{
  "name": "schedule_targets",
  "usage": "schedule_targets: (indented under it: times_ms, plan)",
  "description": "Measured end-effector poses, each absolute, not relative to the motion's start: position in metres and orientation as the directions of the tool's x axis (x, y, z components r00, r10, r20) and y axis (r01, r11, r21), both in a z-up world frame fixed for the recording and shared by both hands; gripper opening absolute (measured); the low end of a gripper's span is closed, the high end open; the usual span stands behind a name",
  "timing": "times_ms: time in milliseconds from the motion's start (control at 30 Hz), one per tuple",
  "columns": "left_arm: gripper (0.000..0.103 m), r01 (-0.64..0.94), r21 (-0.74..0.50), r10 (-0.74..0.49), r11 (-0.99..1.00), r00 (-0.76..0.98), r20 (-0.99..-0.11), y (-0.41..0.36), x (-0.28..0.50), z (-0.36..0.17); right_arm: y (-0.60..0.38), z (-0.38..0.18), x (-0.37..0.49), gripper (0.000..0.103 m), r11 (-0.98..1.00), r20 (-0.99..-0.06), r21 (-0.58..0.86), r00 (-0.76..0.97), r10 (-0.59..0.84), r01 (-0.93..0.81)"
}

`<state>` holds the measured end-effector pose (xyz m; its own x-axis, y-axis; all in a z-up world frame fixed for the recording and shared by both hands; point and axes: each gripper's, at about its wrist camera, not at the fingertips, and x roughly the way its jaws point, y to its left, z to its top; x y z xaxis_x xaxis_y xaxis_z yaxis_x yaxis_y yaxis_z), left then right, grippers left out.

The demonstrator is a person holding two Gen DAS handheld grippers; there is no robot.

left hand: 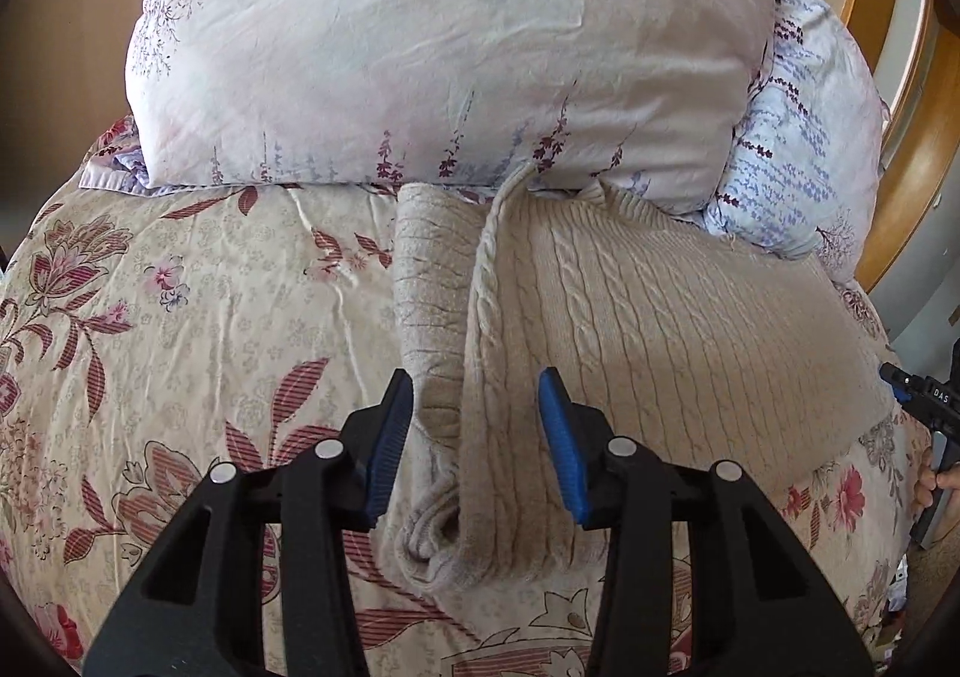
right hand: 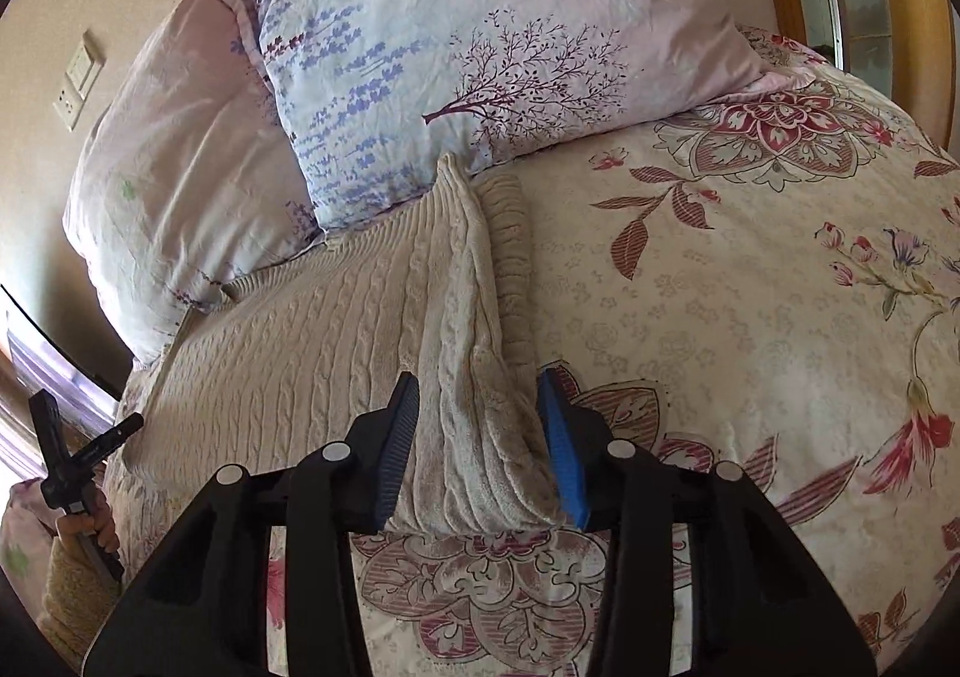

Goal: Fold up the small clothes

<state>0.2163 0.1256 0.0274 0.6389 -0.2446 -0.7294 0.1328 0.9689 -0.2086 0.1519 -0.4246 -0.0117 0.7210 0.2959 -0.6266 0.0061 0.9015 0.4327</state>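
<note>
We've got the sweater (left hand: 660, 317) flat on the bed (left hand: 180, 317), sleeves folded in; both halves left. Left gripper (left hand: 477, 437) and right gripper (right hand: 477, 437) wide open, straddling folds at 12 o'clock.

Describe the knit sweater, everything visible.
The sweater is cream or beige cable knit with ribbed trim, soft and thick. It lies flat on the floral bedspread, its far end touching the pillows. Both side edges are folded inward into raised ridges. The left gripper straddles one ridge and the right gripper the other, blue pads wide, seemingly not clamped.
</note>
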Motion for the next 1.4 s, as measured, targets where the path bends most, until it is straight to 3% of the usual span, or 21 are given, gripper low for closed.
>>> schedule_targets:
  times_ms: [33, 100, 333, 367, 400, 433, 767, 1067, 1233, 1267, 1300, 1400]
  plan:
    - [0.043, 0.134, -0.202, -0.24, 0.97, 0.636, -0.734, 0.124, 0.216, 0.025, -0.423, -0.014, 0.153, 0.03, 0.903, -0.632, 0.429, 0.716, 0.297, 0.004]
    - [0.037, 0.134, -0.179, -0.223, 0.975, 0.64, -0.735, 0.12, 0.215, 0.024, -0.42, -0.014, 0.152, 0.025, 0.914, -0.639, 0.405, 0.717, 0.278, 0.006]
    - [0.033, 0.164, -0.108, -0.191, 0.98, 0.659, -0.728, 0.106, 0.21, 0.021, -0.408, -0.009, 0.151, 0.025, 0.935, -0.638, 0.353, 0.724, 0.261, -0.027]
    - [0.027, 0.167, -0.104, -0.189, 0.98, 0.659, -0.728, 0.104, 0.211, 0.02, -0.405, -0.01, 0.152, 0.025, 0.938, -0.64, 0.345, 0.723, 0.26, -0.032]
    - [0.019, 0.17, -0.095, -0.185, 0.981, 0.659, -0.729, 0.102, 0.21, 0.019, -0.402, -0.009, 0.152, 0.017, 0.942, -0.639, 0.333, 0.725, 0.255, -0.037]
    - [0.017, 0.172, -0.088, -0.181, 0.981, 0.661, -0.728, 0.101, 0.21, 0.019, -0.399, -0.008, 0.152, 0.008, 0.947, -0.64, 0.318, 0.728, 0.247, -0.041]
    - [0.008, 0.189, -0.253, -0.314, 0.949, 0.649, -0.693, 0.13, 0.196, 0.03, -0.412, 0.009, 0.129, 0.007, 0.931, -0.573, 0.364, 0.782, 0.245, -0.025]
    - [0.009, 0.167, -0.296, -0.335, 0.94, 0.613, -0.716, 0.139, 0.203, 0.013, -0.418, -0.023, 0.136, 0.007, 0.931, -0.669, 0.349, 0.723, 0.172, 0.102]
    - [0.015, 0.171, -0.243, -0.296, 0.955, 0.613, -0.732, 0.13, 0.204, 0.017, -0.413, -0.019, 0.135, 0.008, 0.938, -0.686, 0.328, 0.711, 0.153, 0.115]
    - [0.023, 0.171, -0.243, -0.297, 0.955, 0.614, -0.731, 0.13, 0.203, 0.02, -0.413, -0.018, 0.134, 0.008, 0.937, -0.687, 0.329, 0.71, 0.154, 0.115]
    - [0.037, 0.167, -0.243, -0.293, 0.956, 0.62, -0.728, 0.13, 0.202, 0.023, -0.413, -0.016, 0.133, 0.008, 0.937, -0.685, 0.329, 0.712, 0.153, 0.115]
    - [0.054, 0.151, -0.208, -0.255, 0.966, 0.672, -0.695, 0.129, 0.194, 0.038, -0.408, 0.0, 0.125, 0.02, 0.947, -0.639, 0.307, 0.759, 0.128, 0.098]
